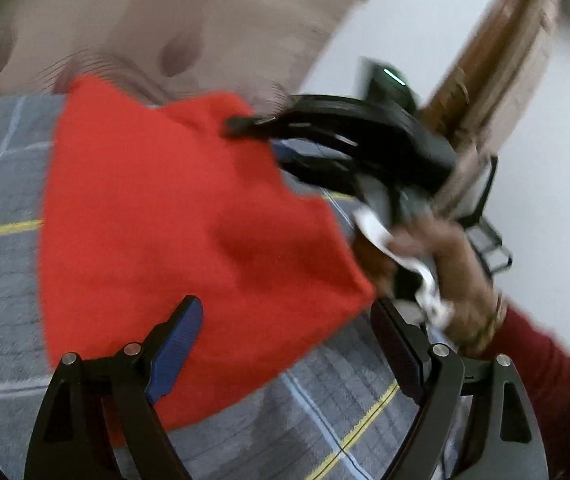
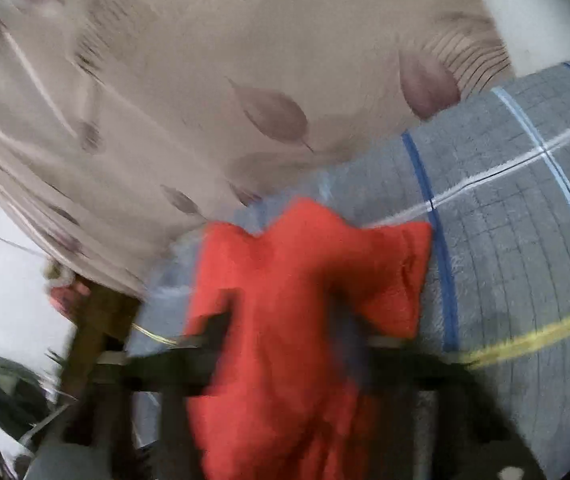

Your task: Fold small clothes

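A small red garment [image 1: 173, 224] hangs over the grey plaid bedspread [image 1: 1, 280]. In the left wrist view my right gripper [image 1: 241, 124] comes in from the right and is shut on the garment's upper edge. My left gripper [image 1: 285, 328] is open, its fingers spread to either side of the garment's lower part, holding nothing. In the right wrist view, which is blurred, the red garment [image 2: 285, 320] drapes down between and over the right gripper's fingers [image 2: 213, 332].
A beige leaf-patterned curtain [image 2: 205, 80] hangs behind the bed. A wooden frame [image 1: 493, 60] and white wall stand at the right. The person's hand and red sleeve [image 1: 537, 360] hold the right gripper. The plaid bedspread [image 2: 525, 240] spreads to the right.
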Tool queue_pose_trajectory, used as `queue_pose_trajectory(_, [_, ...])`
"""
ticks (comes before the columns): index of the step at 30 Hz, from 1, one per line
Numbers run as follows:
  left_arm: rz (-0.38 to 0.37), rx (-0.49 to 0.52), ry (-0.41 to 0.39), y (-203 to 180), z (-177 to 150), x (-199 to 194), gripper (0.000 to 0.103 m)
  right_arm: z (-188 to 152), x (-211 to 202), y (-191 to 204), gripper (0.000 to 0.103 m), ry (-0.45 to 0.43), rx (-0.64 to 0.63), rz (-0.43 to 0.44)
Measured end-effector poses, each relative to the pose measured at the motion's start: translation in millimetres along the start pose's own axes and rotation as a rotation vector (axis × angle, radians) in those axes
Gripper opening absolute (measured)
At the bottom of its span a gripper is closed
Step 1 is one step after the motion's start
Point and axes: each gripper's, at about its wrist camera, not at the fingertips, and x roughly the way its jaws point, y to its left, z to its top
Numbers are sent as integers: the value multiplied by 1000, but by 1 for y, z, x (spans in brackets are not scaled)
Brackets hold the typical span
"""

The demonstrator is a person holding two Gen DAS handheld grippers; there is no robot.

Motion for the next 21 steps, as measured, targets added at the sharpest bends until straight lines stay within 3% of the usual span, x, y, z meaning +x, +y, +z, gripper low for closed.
queue_pose_trajectory(6, [-74,14,36,-17,3,25,86,27,-12,14,7,-30,-101,-72])
queue_pose_trajectory(11, [-84,35,66,-25,0,38,86,21,3,-12,7,53,-94,-130])
queue_pose_trajectory(16, [-129,-5,32,-20,2,32,86,-1,-48,-20,13,-127,-34,-42])
queue_pose_trajectory(19, [-185,-52,-3,-20,0,18,86,-23,-69,-1,15,-80,-72,97])
queue_pose_trajectory(20, [-188,-56,-27,-18,-1,7,86,-33,-73,6,23,-46,-89,135])
queue_pose_trajectory(21, [-175,-50,-49,-19,-3,-3,86,-43,-77,13,39,-19,-114,142])
